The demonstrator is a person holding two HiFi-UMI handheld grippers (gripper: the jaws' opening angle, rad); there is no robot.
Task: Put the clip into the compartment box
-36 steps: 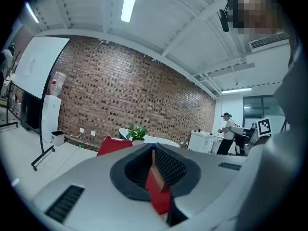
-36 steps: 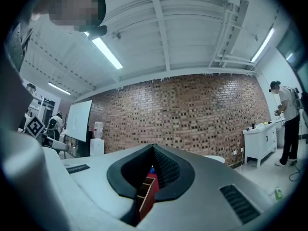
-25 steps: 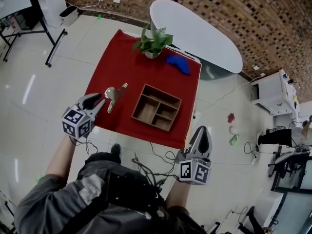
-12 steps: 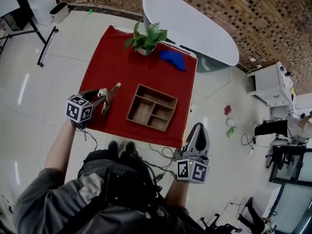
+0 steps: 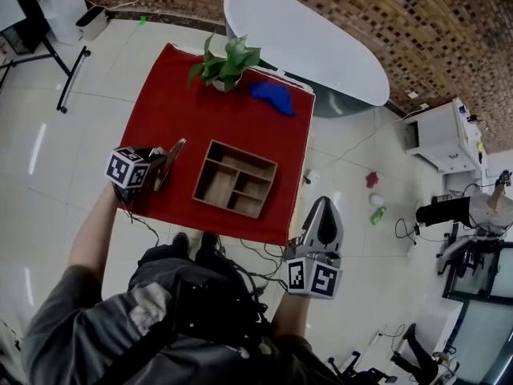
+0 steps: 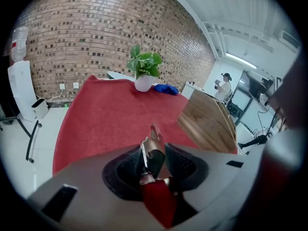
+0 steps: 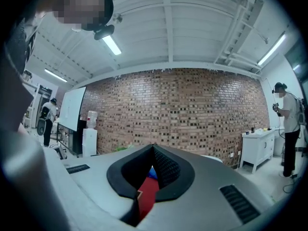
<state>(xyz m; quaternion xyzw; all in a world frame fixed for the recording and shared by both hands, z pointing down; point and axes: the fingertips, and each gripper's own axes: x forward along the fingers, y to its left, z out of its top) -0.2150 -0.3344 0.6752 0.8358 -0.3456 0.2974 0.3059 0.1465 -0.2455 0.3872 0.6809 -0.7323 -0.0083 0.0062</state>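
**Head view.** The red counter [image 5: 180,111] has bare cloth over its left half and along its near edge. The compartment box [image 5: 235,189] sits toward the near right, well apart from the plant [image 5: 223,61] and the blue cloth [image 5: 272,97] at the far edge. The left gripper [image 5: 160,161] is at the near left edge, with the forearm stretched forward. The clip [image 5: 170,163] is at its tip, near the box's left side and outside it. The right gripper [image 5: 324,207] is off the near right corner, over the floor, pointing ahead.

**Left gripper view.** The left gripper [image 6: 155,162] has its jaws closing on the clip [image 6: 152,150], with the pads against its sides. The metal clip stands on edge, its tip over open red cloth. The box's wooden outer wall [image 6: 207,121] rises close on the right. Its compartments show only from the head.

**Right gripper view.** The right gripper [image 7: 154,150] has its jaws together at the tips, with nothing between them. The gap below shows a sliver of red counter [image 7: 147,196] and blue cloth [image 7: 150,172]. The gripper is aimed at a brick wall [image 7: 192,109].
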